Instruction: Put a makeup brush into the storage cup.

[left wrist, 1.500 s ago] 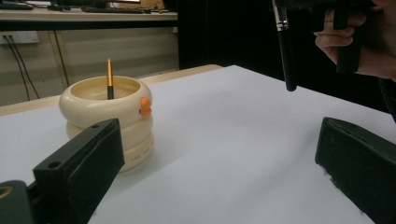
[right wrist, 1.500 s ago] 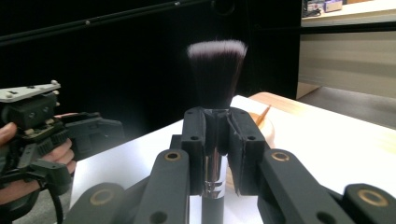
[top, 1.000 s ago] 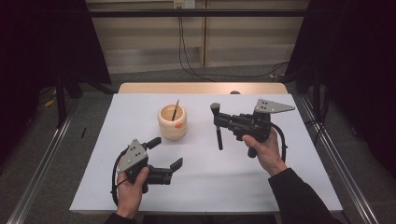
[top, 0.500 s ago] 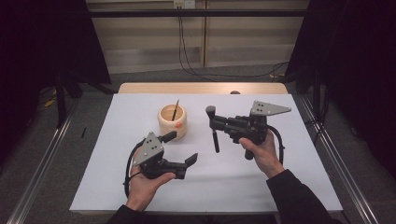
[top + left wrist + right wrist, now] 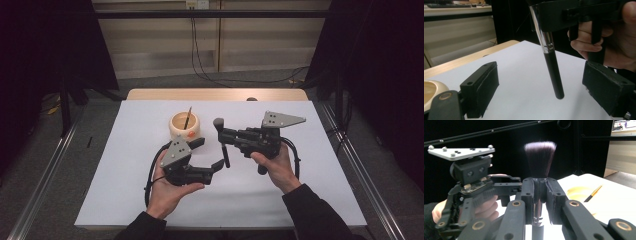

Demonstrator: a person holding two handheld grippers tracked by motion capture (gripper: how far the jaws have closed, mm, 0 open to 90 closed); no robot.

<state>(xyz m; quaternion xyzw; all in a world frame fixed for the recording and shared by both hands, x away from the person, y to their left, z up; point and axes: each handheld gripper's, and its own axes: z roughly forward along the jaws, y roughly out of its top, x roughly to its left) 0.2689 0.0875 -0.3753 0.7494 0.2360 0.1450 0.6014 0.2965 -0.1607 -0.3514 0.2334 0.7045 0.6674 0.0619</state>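
- Makeup brush (image 5: 222,141): clamped at its ferrule in the right hand-held gripper (image 5: 220,132), bristles up, black handle hanging down over the tabletop (image 5: 320,200).
- Left hand-held gripper (image 5: 210,155): it has come in from the lower left since a second ago, and its jaws, just been closing a little, stand wide apart on either side of the brush handle without touching it.
- This reads as a handover being set up; the left pads (image 5: 482,85) must close on the handle before the right lets go.
- Bowl (image 5: 185,126): just behind the left hand-held gripper, a thin brush (image 5: 188,118) leaning inside.
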